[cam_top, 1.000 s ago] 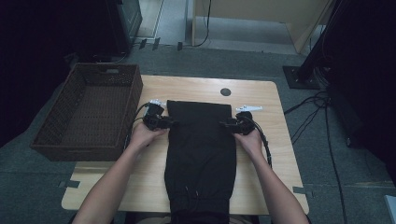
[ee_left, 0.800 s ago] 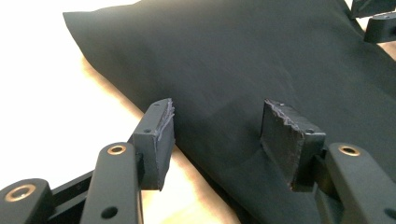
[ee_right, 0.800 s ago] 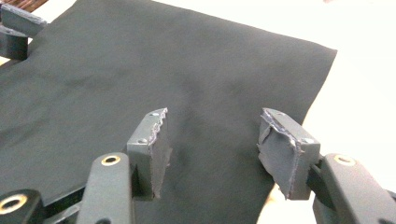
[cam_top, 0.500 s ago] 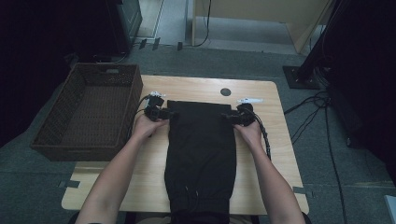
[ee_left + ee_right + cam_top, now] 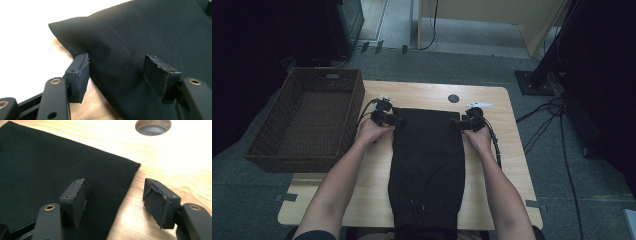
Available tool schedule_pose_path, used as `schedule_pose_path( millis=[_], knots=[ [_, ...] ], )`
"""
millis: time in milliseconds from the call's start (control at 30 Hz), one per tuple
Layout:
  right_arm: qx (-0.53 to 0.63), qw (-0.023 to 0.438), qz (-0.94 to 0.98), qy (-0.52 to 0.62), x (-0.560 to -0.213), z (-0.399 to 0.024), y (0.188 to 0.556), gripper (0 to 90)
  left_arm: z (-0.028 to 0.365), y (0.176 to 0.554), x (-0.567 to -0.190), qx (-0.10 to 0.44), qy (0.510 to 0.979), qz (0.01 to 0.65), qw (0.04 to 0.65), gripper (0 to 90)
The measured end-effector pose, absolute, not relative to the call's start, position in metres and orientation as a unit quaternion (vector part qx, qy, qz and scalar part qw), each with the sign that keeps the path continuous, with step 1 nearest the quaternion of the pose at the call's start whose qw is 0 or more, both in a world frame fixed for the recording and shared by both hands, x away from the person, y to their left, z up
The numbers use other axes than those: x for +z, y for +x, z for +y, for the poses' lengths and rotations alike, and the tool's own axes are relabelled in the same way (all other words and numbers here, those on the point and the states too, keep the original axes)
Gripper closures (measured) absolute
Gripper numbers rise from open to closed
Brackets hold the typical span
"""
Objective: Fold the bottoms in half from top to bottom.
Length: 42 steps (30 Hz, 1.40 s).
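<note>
Where we look from above: black garment (image 5: pixel 428 165) lies flat down the middle of the worktop (image 5: pixel 492 100), its near end at the front edge.
Far corners: we see one beside each gripper, resting on the wood.
Left gripper (image 5: pixel 393 120): at the garment's far left corner; its fingers (image 5: pixel 79 75) stand apart, having just been opening, with the cloth edge lying loose between them, unpressed.
Right gripper (image 5: pixel 460 121): at the far right corner; its fingers (image 5: pixel 160 202) likewise apart, just been opening, straddling the cloth edge and bare wood.
Round hole (image 5: pixel 454 98): in the worktop, beyond the garment.
Wicker basket (image 5: pixel 277 150): left of the worktop.
</note>
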State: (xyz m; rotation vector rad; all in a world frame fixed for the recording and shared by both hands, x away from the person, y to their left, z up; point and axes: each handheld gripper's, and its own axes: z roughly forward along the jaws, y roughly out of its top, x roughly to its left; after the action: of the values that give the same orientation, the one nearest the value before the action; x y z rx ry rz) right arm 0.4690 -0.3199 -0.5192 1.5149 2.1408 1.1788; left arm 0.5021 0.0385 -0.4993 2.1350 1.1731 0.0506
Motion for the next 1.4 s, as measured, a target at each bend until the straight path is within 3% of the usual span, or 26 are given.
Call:
schedule_pose_path(
  millis=[167, 200, 300, 333, 367, 433, 467, 667, 800, 933, 1400],
  knots=[
    [0.416, 0.121, 0.731, 0.528, -0.519, -0.31, 0.474, 36.3, 0.033, 0.504, -0.501, 0.015, 0.813, 0.459, 0.358, 39.7],
    [0.41, 0.136, 0.737, 0.52, -0.52, -0.303, 0.474, 38.2, 0.029, 0.504, -0.502, 0.015, 0.81, 0.461, 0.362, 41.4],
    [0.41, 0.143, 0.743, 0.51, -0.521, -0.292, 0.472, 53.2, 0.026, 0.503, -0.502, 0.018, 0.815, 0.455, 0.357, 55.7],
    [0.41, 0.143, 0.743, 0.51, -0.521, -0.292, 0.472, 53.2, 0.026, 0.503, -0.502, 0.018, 0.815, 0.455, 0.357, 64.0],
    [0.416, 0.133, 0.742, 0.508, -0.521, -0.29, 0.472, 60.9, 0.026, 0.503, -0.504, 0.003, 0.816, 0.452, 0.36, 64.0],
    [0.421, 0.105, 0.736, 0.52, -0.521, -0.287, 0.472, 76.7, 0.025, 0.502, -0.503, -0.003, 0.823, 0.445, 0.352, 80.6],
    [0.418, 0.094, 0.735, 0.526, -0.52, -0.287, 0.473, 79.5, 0.026, 0.502, -0.501, 0.0, 0.823, 0.444, 0.355, 82.9],
    [0.43, 0.065, 0.718, 0.544, -0.491, -0.298, 0.486, 84.3, 0.034, 0.51, -0.472, 0.011, 0.795, 0.457, 0.399, 84.9],
    [0.46, 0.087, 0.713, 0.522, -0.457, -0.298, 0.493, 84.5, 0.036, 0.514, -0.441, 0.047, 0.776, 0.446, 0.443, 84.8],
    [0.503, 0.139, 0.702, 0.485, -0.415, -0.294, 0.492, 84.5, 0.041, 0.513, -0.411, 0.078, 0.761, 0.432, 0.478, 84.4],
    [0.509, 0.145, 0.723, 0.445, -0.423, -0.299, 0.426, 84.0, 0.056, 0.446, -0.42, 0.056, 0.778, 0.385, 0.493, 84.1]
  ],
)
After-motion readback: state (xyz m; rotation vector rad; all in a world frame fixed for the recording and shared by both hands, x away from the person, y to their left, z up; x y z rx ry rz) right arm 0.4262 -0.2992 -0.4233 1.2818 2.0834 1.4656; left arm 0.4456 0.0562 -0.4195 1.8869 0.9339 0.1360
